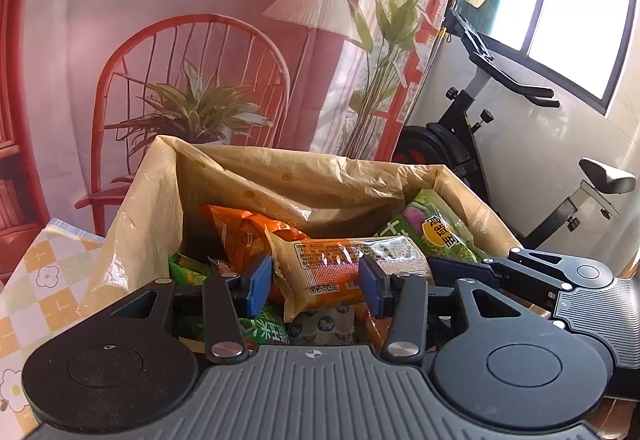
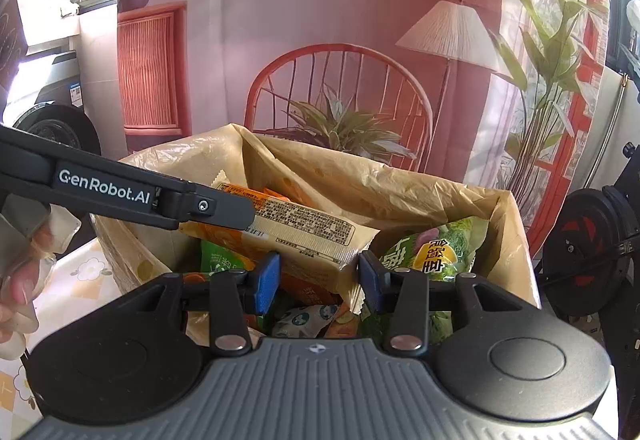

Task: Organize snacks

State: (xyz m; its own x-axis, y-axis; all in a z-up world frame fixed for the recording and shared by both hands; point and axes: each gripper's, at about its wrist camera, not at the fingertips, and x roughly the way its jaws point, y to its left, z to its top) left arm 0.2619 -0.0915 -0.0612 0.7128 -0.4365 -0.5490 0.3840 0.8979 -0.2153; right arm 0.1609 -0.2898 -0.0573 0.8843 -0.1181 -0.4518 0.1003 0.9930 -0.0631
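Above a box lined with a tan plastic bag [image 1: 280, 180], both grippers carry one long clear-and-orange snack packet [image 1: 348, 272] between them. Seen from the left wrist, the left gripper [image 1: 316, 282] has its blue pads [image 1: 258, 282] closed against the packet's sides near its crimped end, and the packet lies crosswise in the jaws. From the right wrist view, the right gripper [image 2: 318, 278] grips the same packet at its other end, the blue pads pressing the wrapper's corner while the printed label faces up.

Under the packet the box is crowded: an orange crisp bag [image 1: 236, 236] leans at the back left, a green snack bag with a yellow badge [image 1: 436, 236] stands against the right wall, another green bag [image 1: 264, 332] lies low at the front, and a small grey-blue patterned pouch [image 1: 320, 326] sits at the bottom. These lie close beneath the held packet.

A desk with a checked floral cloth [image 1: 36, 280] carries the box. Behind hangs a printed backdrop [image 1: 192, 20] of a red chair and lamp, and an exercise bike [image 1: 500, 144] stands to the right. At the left edge of the right wrist view, a hand [image 2: 20, 280] grips the left gripper's handle
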